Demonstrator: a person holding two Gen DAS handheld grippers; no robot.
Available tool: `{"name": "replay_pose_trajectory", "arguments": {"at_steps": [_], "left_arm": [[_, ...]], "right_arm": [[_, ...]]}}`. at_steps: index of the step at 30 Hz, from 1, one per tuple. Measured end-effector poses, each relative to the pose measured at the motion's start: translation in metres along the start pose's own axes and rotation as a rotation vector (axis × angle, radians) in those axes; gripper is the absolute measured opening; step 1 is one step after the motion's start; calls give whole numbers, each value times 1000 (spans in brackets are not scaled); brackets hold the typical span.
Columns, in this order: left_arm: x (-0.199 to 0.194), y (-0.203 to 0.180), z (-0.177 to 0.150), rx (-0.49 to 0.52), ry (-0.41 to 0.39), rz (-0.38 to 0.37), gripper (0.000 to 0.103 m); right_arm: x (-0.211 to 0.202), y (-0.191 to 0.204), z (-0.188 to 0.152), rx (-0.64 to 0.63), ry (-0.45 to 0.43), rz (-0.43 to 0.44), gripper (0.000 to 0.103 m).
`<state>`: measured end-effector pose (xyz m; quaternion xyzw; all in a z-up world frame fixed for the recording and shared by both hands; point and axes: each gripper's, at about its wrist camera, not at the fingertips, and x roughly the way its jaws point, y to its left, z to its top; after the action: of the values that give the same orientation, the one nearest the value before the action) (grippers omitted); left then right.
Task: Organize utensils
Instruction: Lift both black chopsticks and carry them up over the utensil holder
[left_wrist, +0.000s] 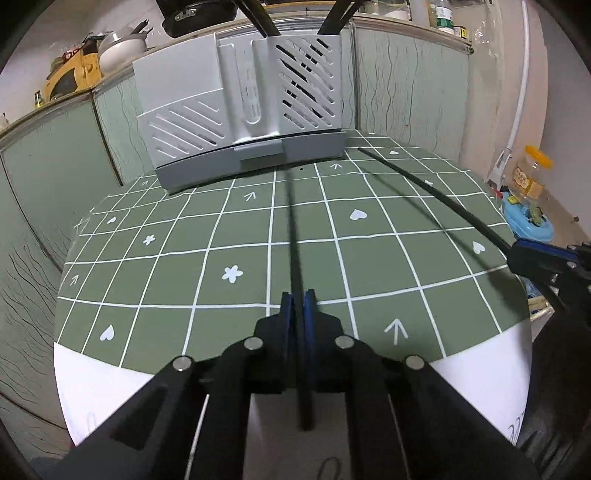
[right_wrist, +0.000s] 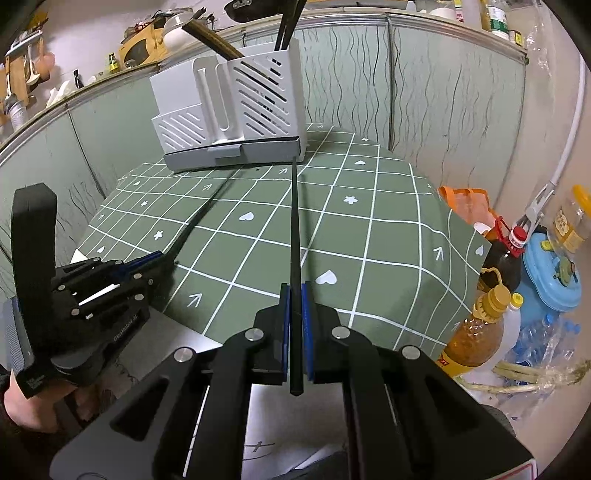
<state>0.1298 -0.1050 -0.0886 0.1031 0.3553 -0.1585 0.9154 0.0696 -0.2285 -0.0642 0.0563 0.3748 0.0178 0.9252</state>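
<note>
A grey slotted utensil holder (left_wrist: 243, 110) stands at the far side of the green checked tablecloth (left_wrist: 388, 266), with dark utensils sticking out of its tall right compartment. My left gripper (left_wrist: 298, 295) is shut on a black chopstick (left_wrist: 294, 229) that points straight at the holder. My right gripper (right_wrist: 295, 291) is shut on a second black chopstick (right_wrist: 294, 229), whose tip reaches close to the holder (right_wrist: 229, 110). In the right wrist view the left gripper (right_wrist: 159, 258) sits low on the left with its chopstick (right_wrist: 201, 218) slanting over the cloth. The right gripper (left_wrist: 517, 254) shows at the left wrist view's right edge.
Green panelled walls close in behind the table. Right of the table stand oil bottles (right_wrist: 476, 332), a dark sauce bottle (right_wrist: 506, 254), a yellow-lidded jar (left_wrist: 528, 177) and a blue plastic item (right_wrist: 550, 273). The cloth ends at a white table edge (left_wrist: 110, 387) near me.
</note>
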Motion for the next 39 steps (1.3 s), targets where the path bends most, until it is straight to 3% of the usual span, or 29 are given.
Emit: {"name": "replay_pose_trajectory", "arguments": {"at_steps": [16, 39], "left_arm": [[-35, 36, 1, -80, -31, -82, 8], [-98, 85, 54, -118, -164, -92, 8]], "right_arm": [[-5, 4, 6, -8, -23, 33, 6], [-58, 7, 79, -46, -183, 56, 6]]}}
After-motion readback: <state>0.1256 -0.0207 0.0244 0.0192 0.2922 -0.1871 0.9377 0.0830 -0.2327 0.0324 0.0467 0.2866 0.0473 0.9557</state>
